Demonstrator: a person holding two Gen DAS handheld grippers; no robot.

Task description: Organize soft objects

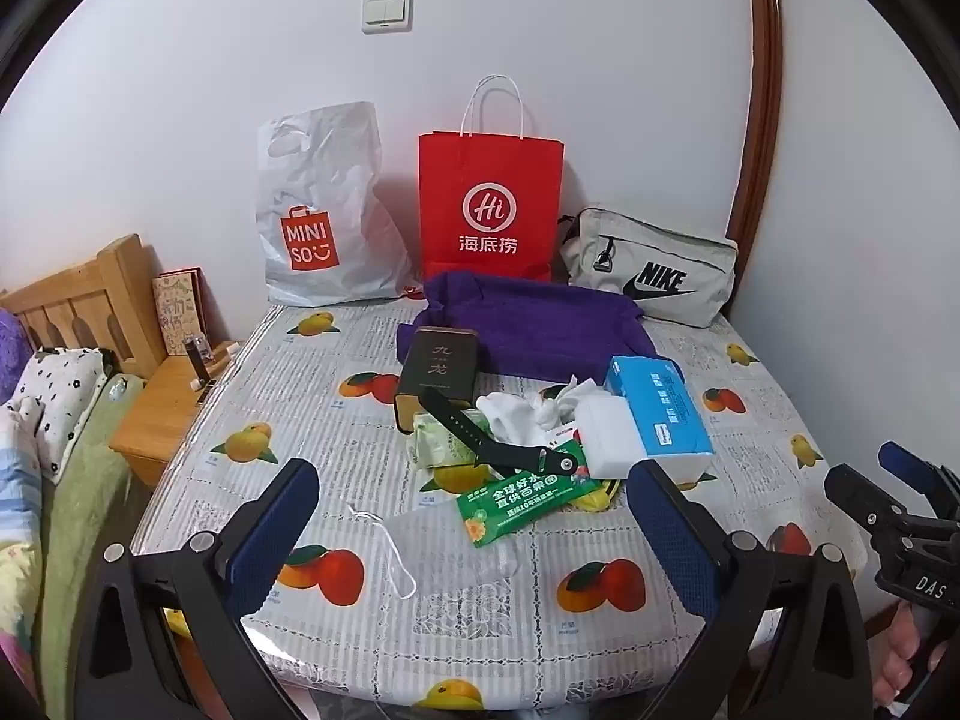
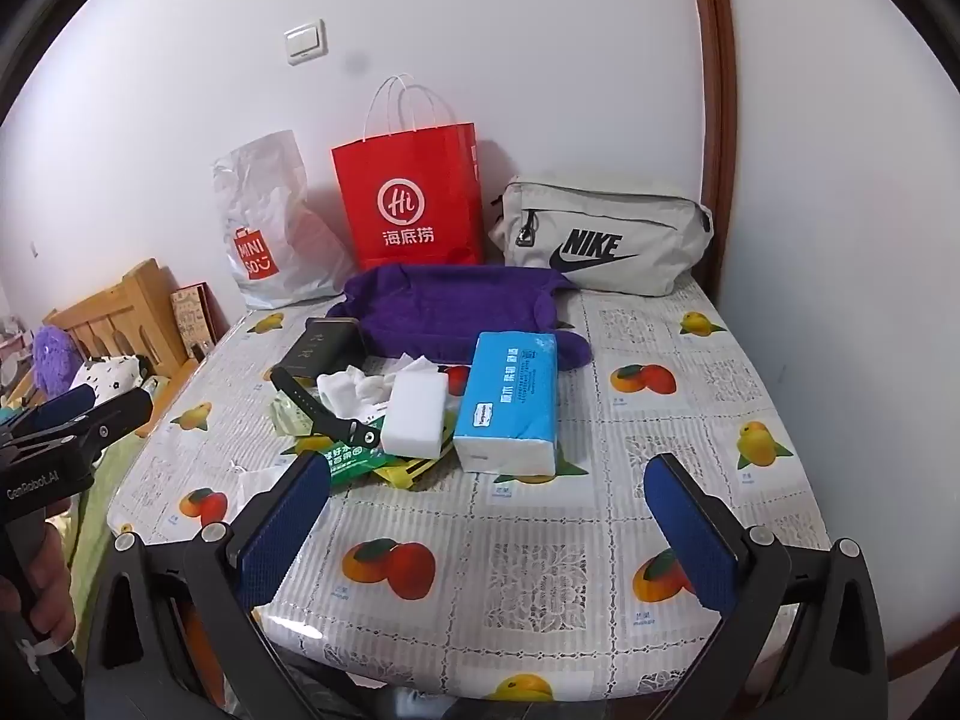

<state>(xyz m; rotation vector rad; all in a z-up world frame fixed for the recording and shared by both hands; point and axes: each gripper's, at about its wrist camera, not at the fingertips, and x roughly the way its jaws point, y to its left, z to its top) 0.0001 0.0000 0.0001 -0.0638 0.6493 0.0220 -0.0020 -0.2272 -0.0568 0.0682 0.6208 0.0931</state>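
- Hovering over the near edge of the table (image 1: 600,648), the left gripper (image 1: 474,516) has its jaws spread wide with nothing between them; only the fruit-print cover shows in the gap.
- The right gripper (image 2: 489,513) hangs the same way at the near edge, further right, jaws wide apart and empty.
- A loose white string (image 1: 390,546) lies on the cover just beyond the left gripper.
- Mid-table sits the heap: a green packet (image 1: 528,498) nearest, a black strap (image 1: 480,432) lying across it, and a pale green pouch (image 1: 441,441) under the strap to the left.
- A white sponge (image 2: 416,414) rests on the heap's right side, touching the blue tissue pack (image 2: 513,402) to its right.
- White cloth (image 1: 516,414), crumpled, lies just behind the sponge.
- A dark tin (image 1: 438,369) stands at the heap's far left.
- Behind the heap spreads a purple towel (image 2: 456,312), its right end reaching behind the tissue pack.
- Against the far wall stand a white plastic bag (image 1: 324,210) at the left, a red paper bag (image 1: 489,204) in the middle and a grey pouch (image 2: 600,240) at the right.
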